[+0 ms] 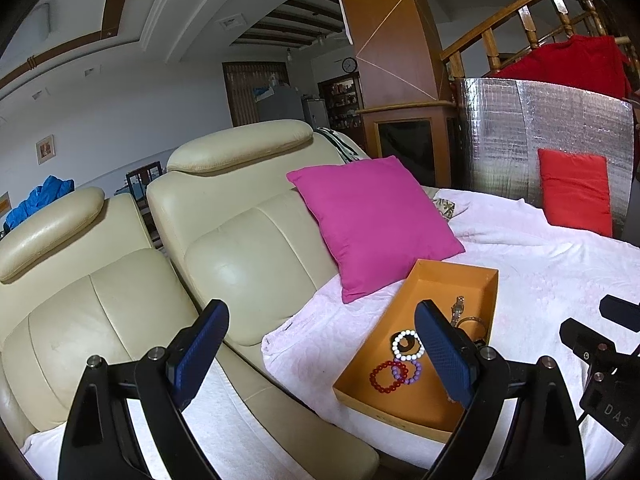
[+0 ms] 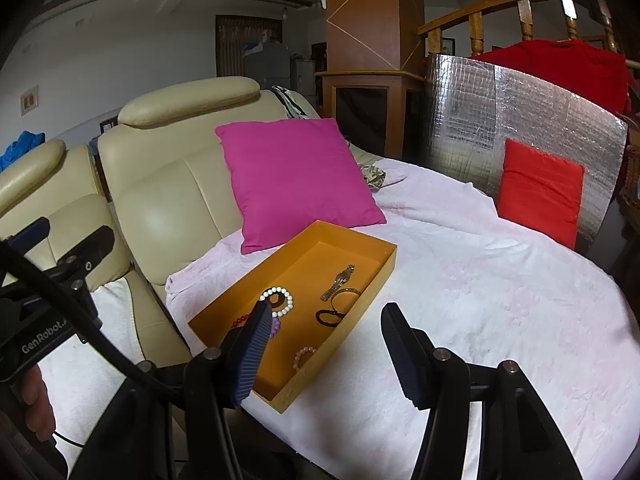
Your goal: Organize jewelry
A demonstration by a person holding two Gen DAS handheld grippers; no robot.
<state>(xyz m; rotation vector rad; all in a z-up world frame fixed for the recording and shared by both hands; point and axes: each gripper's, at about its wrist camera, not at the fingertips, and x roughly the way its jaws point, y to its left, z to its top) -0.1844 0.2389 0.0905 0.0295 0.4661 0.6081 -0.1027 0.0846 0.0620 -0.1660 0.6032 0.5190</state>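
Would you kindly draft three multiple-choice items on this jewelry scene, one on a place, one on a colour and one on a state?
1. Where does the wristwatch lie?
A. Inside the orange tray
B. On the magenta pillow
C. On the pink blanket

2. What colour is the cushion leaning on the silver foil panel?
A. Blue
B. Red
C. Green

3. How do the left gripper and right gripper stand?
A. Both open and empty
B. Left shut on a bracelet
C. Right shut on the watch

Answers: 1 A, the watch rests on the tray floor near the white bead bracelet. 2 B, it is plainly red. 3 A, each pair of fingers stands wide apart, holding nothing.
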